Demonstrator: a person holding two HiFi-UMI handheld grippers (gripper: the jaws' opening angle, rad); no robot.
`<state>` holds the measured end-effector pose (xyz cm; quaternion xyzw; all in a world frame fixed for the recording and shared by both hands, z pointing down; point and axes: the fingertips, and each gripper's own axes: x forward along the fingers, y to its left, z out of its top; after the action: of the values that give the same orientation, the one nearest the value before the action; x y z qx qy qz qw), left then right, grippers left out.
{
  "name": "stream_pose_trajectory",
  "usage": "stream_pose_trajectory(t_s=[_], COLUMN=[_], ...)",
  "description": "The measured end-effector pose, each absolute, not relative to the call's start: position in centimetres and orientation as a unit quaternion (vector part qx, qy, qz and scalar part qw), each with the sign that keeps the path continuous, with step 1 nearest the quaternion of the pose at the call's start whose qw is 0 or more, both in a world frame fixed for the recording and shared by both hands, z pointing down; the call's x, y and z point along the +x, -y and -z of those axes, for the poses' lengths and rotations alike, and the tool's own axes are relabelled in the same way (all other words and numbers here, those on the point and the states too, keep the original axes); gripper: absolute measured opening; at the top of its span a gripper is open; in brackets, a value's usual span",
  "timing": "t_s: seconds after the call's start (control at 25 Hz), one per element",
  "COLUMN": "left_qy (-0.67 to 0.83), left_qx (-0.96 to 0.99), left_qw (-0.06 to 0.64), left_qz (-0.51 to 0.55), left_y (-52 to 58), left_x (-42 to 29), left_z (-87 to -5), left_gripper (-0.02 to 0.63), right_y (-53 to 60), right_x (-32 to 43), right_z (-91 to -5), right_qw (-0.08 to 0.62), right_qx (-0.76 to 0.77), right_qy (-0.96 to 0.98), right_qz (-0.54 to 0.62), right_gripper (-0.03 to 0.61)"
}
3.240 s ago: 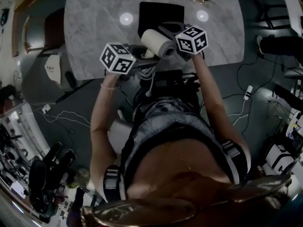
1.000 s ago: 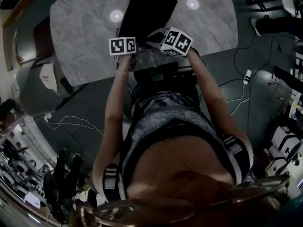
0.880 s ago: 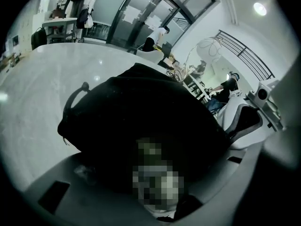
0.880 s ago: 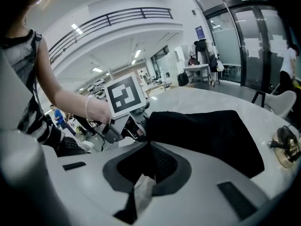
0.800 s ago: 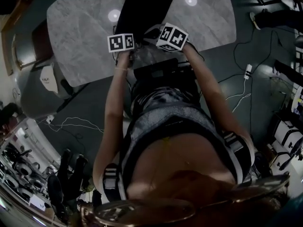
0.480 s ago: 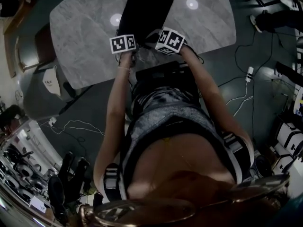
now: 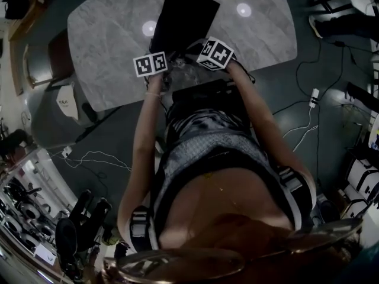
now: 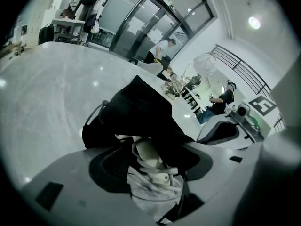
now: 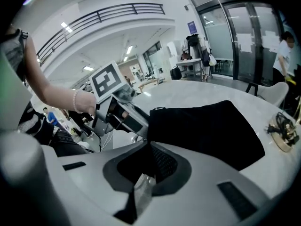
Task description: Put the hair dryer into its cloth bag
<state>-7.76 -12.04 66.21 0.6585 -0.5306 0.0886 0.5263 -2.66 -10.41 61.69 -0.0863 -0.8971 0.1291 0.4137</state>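
The left gripper point(image 8: 153, 147) had just been opening, its fingers apart around the dryer point(image 8: 149, 158), which stuck out of the bag point(image 8: 136, 107) near the bench's point(image 8: 51, 79) near edge. The right gripper point(image 9: 146, 144) had its fingers clamped on the bag's rim.

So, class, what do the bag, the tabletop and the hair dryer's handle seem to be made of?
Bag: soft matt black cloth; it folds and slumps, with a drawstring loop.
Tabletop: polished stone or a marble-look surface; grey veining and bright reflections.
Hair dryer handle: probably smooth cream plastic with a slight sheen, its pale cord wound round it.
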Motion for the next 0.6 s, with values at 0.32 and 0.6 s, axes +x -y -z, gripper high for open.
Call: stream_pose_trajectory(t_s=[0.32,0.6], left_qy=[0.548,0.580], left_qx=[0.669,0.615], left_qw=[0.502,0.534], left_qz=[-0.020,0.006], left_y=[7.9,1.8], left_x=[-7.3,-6.5], left_z=[-62.3,-63.8], left_gripper=[0.282,0.308], right_y=[10.5,11.2], right_x=[-2.0,-1.4], right_z=[-61.8,-61.6], right_qw=[0.417,0.413], right_qx=[-0.079,-0.059], right_qy=[0.897,0.901], right_qz=[-0.124,-0.118], right_gripper=[0.069,0.069])
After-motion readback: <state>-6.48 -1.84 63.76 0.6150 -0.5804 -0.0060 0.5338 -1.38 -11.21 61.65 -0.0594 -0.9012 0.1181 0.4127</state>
